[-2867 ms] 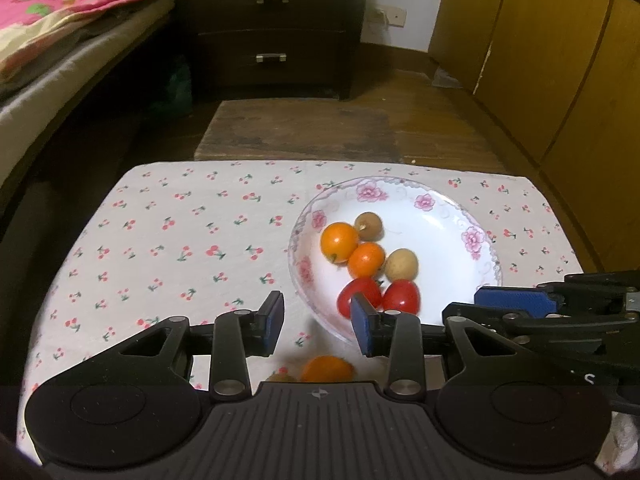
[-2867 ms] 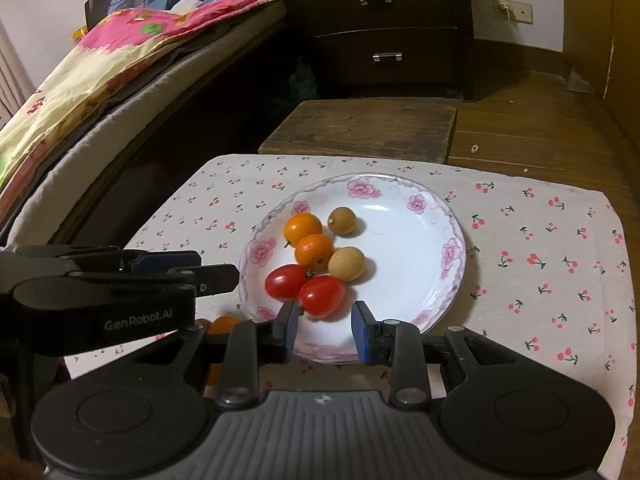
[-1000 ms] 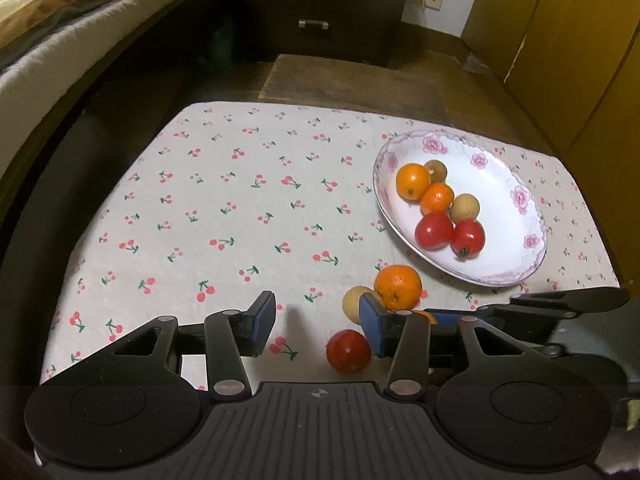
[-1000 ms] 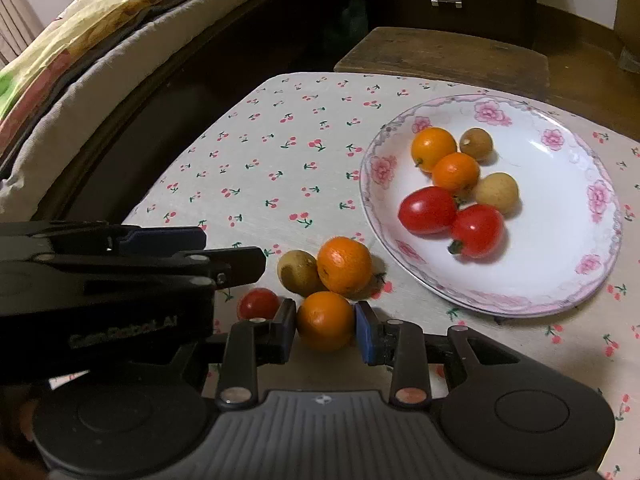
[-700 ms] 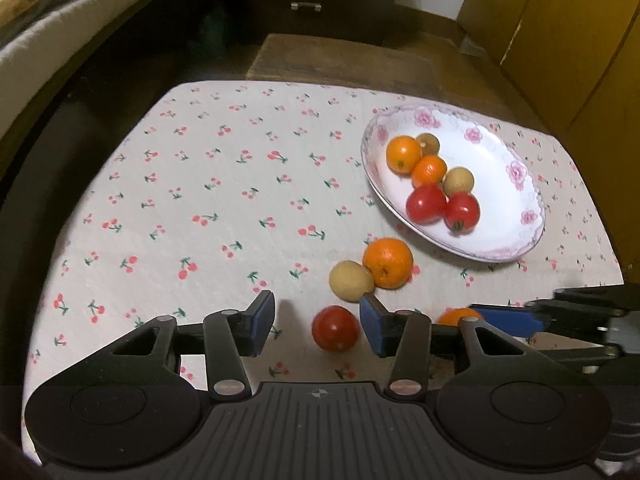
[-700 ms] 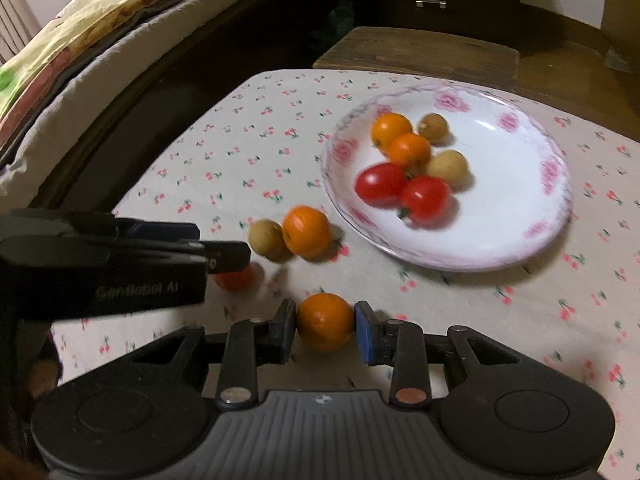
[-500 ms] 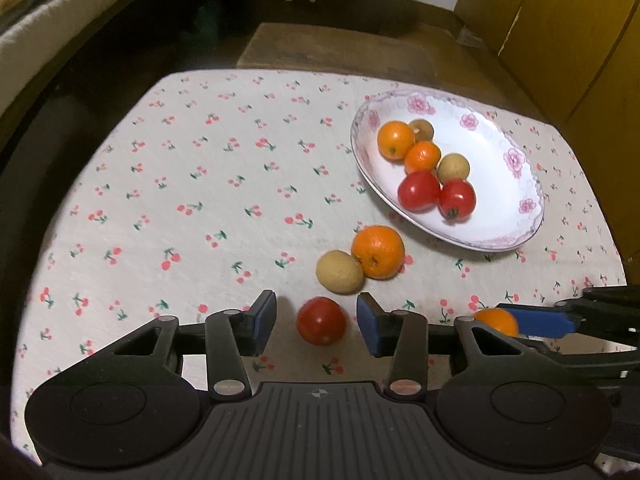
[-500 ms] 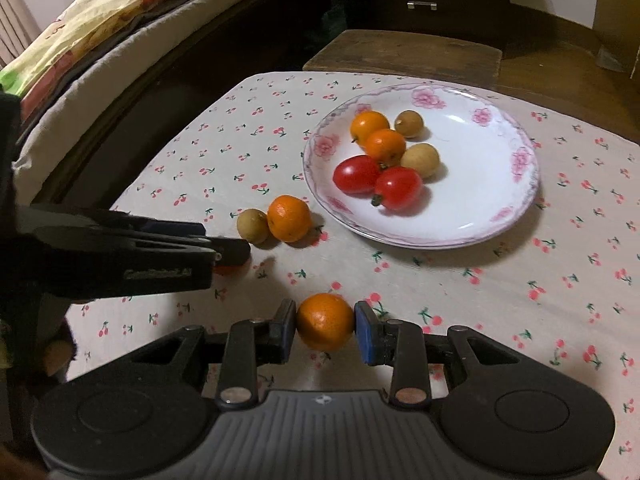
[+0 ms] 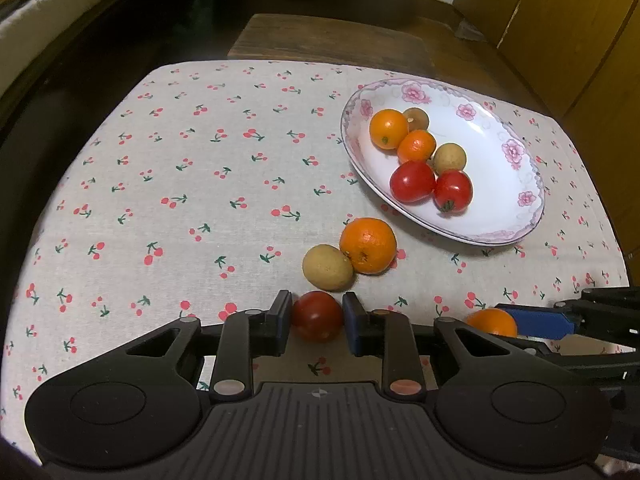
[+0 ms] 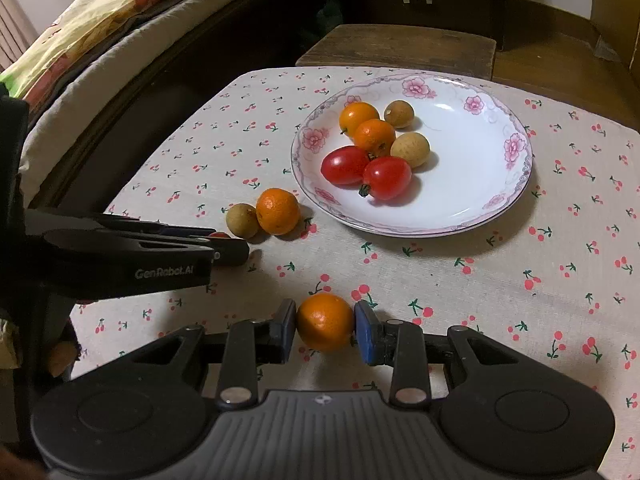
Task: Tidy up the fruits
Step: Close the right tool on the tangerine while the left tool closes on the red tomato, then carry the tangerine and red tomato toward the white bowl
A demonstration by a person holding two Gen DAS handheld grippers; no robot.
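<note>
I'm gripping the red tomato (image 9: 317, 315) in my left claw (image 9: 316, 322), whose jaws have just been closing, near the counter's near edge, while my right claw (image 10: 325, 326) is clamping an orange (image 10: 325, 322), both needing carrying to the plate (image 10: 500, 208).

Plate (image 9: 516, 216) on tablecloth (image 9: 200, 184), far right in left wrist view; six fruits clustered in its left half. Mandarin (image 9: 368, 245) and longan (image 9: 327, 267) touching, on cloth just before plate's near-left rim. Cherry tomato (image 9: 317, 315) just before longan, between left gripper (image 9: 316, 322) pads. Second mandarin (image 10: 325, 322) between right gripper (image 10: 325, 330) pads, right of tomato.
</note>
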